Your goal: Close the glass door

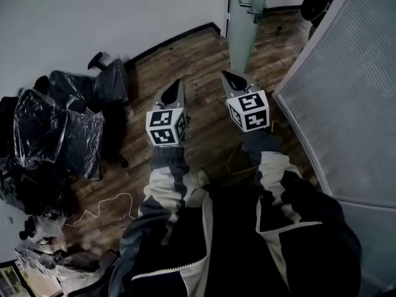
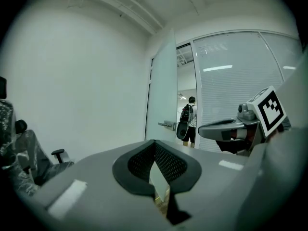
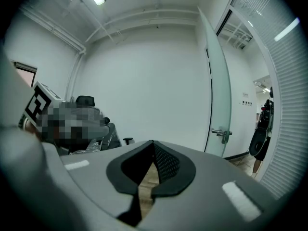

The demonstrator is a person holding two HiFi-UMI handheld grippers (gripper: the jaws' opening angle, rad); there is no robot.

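The frosted glass door (image 1: 247,17) stands ajar at the far end of the wooden floor, its metal handle (image 1: 250,8) facing the room. Both grippers are held out in front of me, well short of it. My left gripper (image 1: 175,90) is shut with nothing in it, and my right gripper (image 1: 231,77) beside it is shut and empty too. In the left gripper view the door (image 2: 161,95) and handle (image 2: 168,124) lie ahead beyond the shut left gripper (image 2: 155,143). In the right gripper view the door (image 3: 219,90) and handle (image 3: 222,134) stand right of the shut right gripper (image 3: 154,143).
Office chairs wrapped in dark plastic (image 1: 68,129) crowd the left side by the white wall. A frosted partition (image 1: 352,91) runs along the right. A person with a backpack (image 2: 188,119) stands in the doorway beyond the door. A thin cable (image 1: 105,206) lies on the floor.
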